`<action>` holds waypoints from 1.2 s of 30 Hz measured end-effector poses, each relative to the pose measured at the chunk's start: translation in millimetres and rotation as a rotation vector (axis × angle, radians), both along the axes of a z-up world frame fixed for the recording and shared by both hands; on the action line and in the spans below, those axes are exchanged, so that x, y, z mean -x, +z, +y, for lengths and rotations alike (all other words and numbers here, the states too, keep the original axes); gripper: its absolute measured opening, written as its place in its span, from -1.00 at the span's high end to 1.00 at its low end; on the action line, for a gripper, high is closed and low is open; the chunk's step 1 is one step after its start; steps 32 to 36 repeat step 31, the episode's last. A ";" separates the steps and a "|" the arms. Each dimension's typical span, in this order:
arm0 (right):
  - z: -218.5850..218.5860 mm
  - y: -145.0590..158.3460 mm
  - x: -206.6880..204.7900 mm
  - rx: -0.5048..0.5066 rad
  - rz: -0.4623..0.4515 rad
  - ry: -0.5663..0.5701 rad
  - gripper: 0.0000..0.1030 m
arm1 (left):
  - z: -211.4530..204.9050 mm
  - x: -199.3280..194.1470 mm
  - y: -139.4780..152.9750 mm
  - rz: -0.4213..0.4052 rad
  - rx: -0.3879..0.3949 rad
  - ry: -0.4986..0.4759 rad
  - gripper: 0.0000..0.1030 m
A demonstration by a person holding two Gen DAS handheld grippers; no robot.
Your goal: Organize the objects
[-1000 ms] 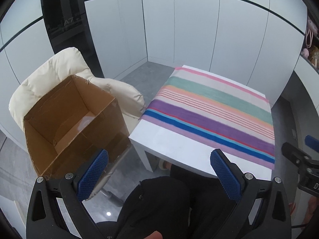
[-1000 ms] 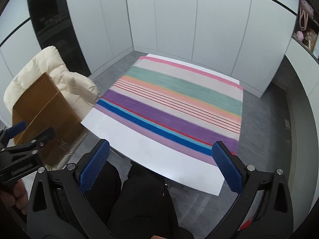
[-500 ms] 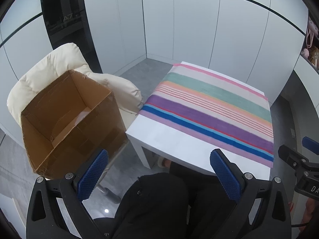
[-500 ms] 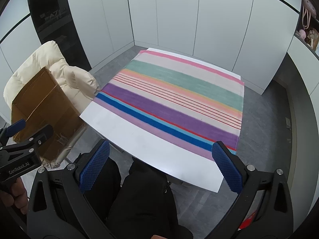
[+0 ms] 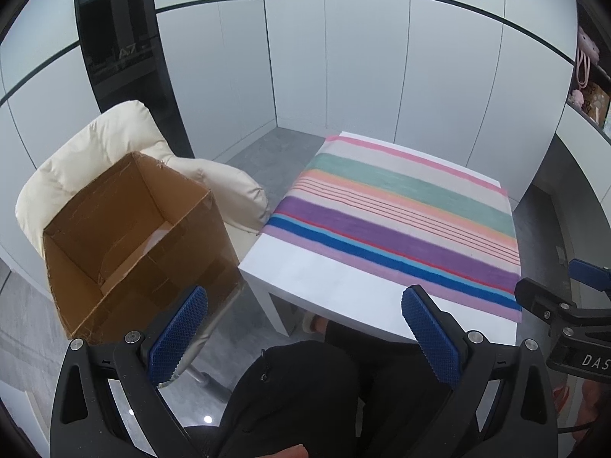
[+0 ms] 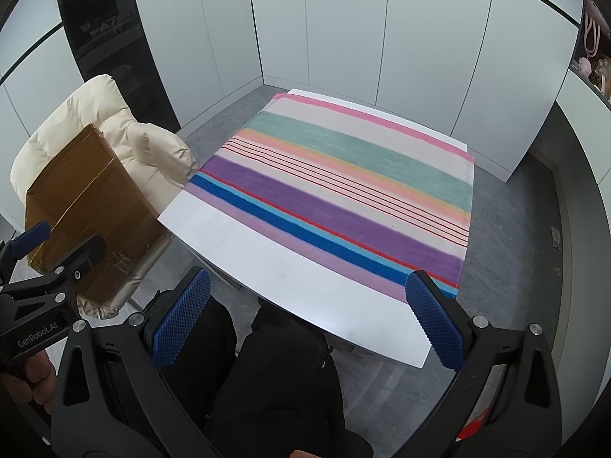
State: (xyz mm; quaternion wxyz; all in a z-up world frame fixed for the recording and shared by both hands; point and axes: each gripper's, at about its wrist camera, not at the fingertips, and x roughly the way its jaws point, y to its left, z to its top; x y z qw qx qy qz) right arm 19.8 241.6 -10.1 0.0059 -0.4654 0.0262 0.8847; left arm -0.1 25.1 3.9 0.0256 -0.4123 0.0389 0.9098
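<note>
An open brown cardboard box [image 5: 130, 229] stands on a cream padded chair [image 5: 95, 152] left of a white table [image 5: 324, 286]. The box looks empty apart from a pale patch on its floor; it also shows in the right wrist view [image 6: 88, 206]. A striped cloth [image 5: 401, 213] covers most of the table [image 6: 290, 267]; the cloth [image 6: 343, 187] carries nothing. My left gripper [image 5: 305, 320] is open and empty, held above my lap before the table's near edge. My right gripper [image 6: 305, 313] is open and empty, likewise near that edge.
White cabinet panels [image 5: 382, 68] wall the room behind the table. A dark glass cabinet [image 5: 122, 38] stands behind the chair. Shelves with small pink items [image 5: 588, 76] are at the far right. Grey floor [image 6: 515, 229] surrounds the table. My dark-trousered legs [image 6: 275, 381] are below.
Both grippers have drawn back and up a little, so the table and box look slightly farther. Both stay open and empty.
</note>
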 end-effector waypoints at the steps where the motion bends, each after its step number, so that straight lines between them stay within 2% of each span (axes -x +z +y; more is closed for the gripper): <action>1: -0.2 0.1 0.3 0.000 0.000 0.000 -1.00 | 1.3 -0.4 0.0 0.002 0.008 0.000 -0.98; 36: -9.1 -1.0 -0.3 -0.008 0.004 0.020 -1.00 | 5.3 -2.9 -3.0 -0.018 0.007 -0.028 -0.98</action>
